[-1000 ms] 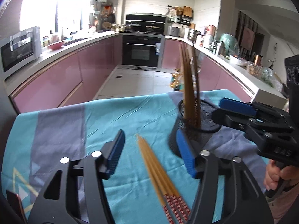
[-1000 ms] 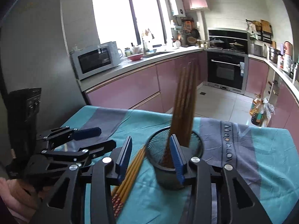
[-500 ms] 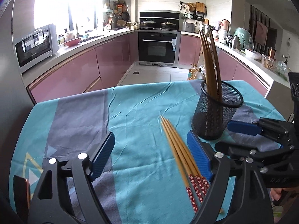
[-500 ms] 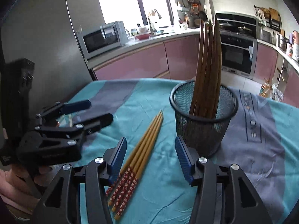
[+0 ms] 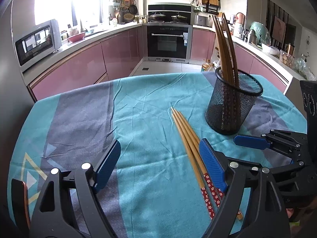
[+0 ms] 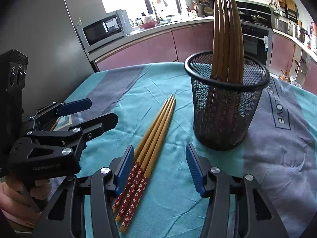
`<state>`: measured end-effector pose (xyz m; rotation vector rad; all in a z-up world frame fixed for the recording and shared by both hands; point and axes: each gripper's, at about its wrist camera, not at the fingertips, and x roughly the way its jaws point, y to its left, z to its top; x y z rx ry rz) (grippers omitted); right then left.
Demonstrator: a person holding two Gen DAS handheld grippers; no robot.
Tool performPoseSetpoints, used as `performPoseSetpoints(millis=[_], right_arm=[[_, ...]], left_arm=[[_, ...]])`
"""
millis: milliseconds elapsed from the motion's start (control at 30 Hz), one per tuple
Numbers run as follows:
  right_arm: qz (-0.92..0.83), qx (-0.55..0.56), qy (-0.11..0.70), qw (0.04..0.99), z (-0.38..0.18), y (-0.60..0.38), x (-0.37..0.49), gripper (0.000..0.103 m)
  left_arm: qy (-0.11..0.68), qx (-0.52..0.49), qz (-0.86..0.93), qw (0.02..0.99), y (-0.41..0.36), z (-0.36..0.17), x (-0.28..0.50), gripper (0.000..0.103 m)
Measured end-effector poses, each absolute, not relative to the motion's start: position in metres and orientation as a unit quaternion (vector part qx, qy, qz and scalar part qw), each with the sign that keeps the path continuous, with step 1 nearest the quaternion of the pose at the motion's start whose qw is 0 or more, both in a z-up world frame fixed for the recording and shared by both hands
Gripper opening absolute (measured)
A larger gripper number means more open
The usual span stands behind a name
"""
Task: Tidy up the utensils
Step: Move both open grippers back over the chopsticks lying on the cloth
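Hovering both tools low over the teal cloth (image 6: 172, 204), nothing gripped yet. At the left of the right-wrist frame, my left gripper (image 6: 95, 111) stands wide, its jaws having just been opening, and nothing sits between them. At centre, the loose chopsticks (image 6: 150, 144) lie bunched flat on the cloth, patterned red ends toward the bottom of the frame. My right gripper (image 6: 158, 168) is about half open, jaws also just opened, and empty; its left pad (image 6: 124, 164) looks to be just beside the bundle, the bundle itself largely outside the gap.

Risks, judged:
- Closing as placed could pinch one stick and scatter the rest.
- Pads scraping low could bunch the cloth.
- At right, the mesh cup (image 6: 225, 107) already holds tall chopsticks (image 6: 227, 33); a swing could tip it.
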<state>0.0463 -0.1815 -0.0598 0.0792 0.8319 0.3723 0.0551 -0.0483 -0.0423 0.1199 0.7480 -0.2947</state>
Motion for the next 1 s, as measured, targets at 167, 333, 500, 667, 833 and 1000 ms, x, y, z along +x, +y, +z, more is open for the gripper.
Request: performPoseSetpoints(millis=[167, 333, 500, 667, 833, 1000], right_arm=[[0.172, 0.035, 0.411, 0.895, -0.067, -0.182, 0.048, 0.052], [0.162, 0.038, 0.416, 0.894, -0.069, -0.183, 0.054, 0.048], [0.160, 0.033, 0.426, 0.890, -0.076, -0.181, 0.058, 0.038], [0.162, 0.027, 0.427, 0.889, -0.076, -0.179, 0.061, 0.034], [0.162, 0.019, 0.428, 0.889, -0.076, -0.179, 0.063, 0.032], [0.166, 0.016, 0.430, 0.887, -0.075, -0.177, 0.064, 0.031]], left_arm=[[0.382, 0.060, -0.141, 0.911, -0.048, -0.055, 0.059, 0.076], [0.400, 0.065, -0.140, 0.904, -0.049, -0.067, 0.062, 0.073], [0.410, 0.064, -0.144, 0.898, -0.051, -0.074, 0.063, 0.071], [0.417, 0.066, -0.151, 0.894, -0.053, -0.080, 0.064, 0.069], [0.422, 0.067, -0.151, 0.891, -0.054, -0.085, 0.064, 0.068], [0.423, 0.068, -0.152, 0.891, -0.054, -0.086, 0.065, 0.068]])
